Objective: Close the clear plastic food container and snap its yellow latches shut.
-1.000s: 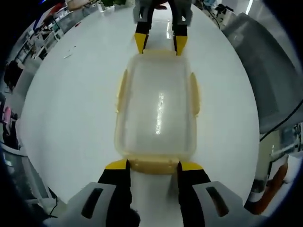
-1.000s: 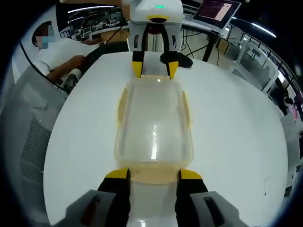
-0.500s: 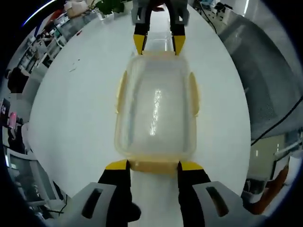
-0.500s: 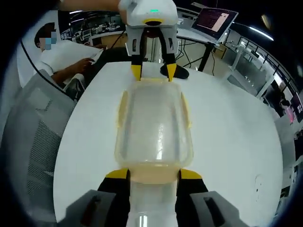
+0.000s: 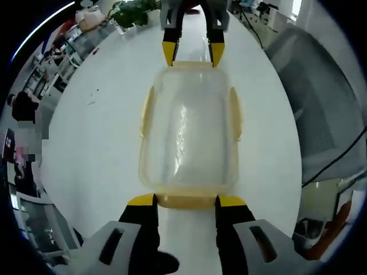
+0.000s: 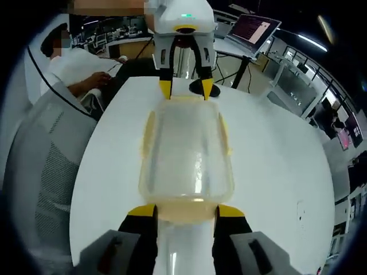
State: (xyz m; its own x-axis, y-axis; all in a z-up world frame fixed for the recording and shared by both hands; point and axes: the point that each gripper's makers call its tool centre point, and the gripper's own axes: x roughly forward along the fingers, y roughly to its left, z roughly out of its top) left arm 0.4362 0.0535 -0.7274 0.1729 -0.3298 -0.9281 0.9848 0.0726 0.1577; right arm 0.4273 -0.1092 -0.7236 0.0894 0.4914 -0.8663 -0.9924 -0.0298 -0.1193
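Observation:
The clear plastic container (image 5: 188, 132) has its lid on and is held lengthwise between both grippers, above the white table (image 5: 86, 149). My left gripper (image 5: 184, 201) is shut on its near end, the jaws flanking the yellow end latch (image 5: 186, 200). My right gripper (image 5: 192, 54) grips the far end. In the right gripper view the container (image 6: 186, 149) runs from my right gripper (image 6: 186, 211) up to the left gripper (image 6: 184, 86). Yellow side latches (image 5: 236, 114) (image 6: 148, 134) lie along the long sides; whether they are snapped I cannot tell.
A grey mesh chair (image 5: 327, 103) stands beside the round table, and a plant (image 5: 135, 8) sits at its far edge. In the right gripper view a person in white (image 6: 74, 63) sits at the table (image 6: 275, 166), with a laptop (image 6: 255, 28) and another chair (image 6: 40, 154) nearby.
The container keeps its place between both grippers while the table and room shrink and slide behind it: both grippers have lifted it together.

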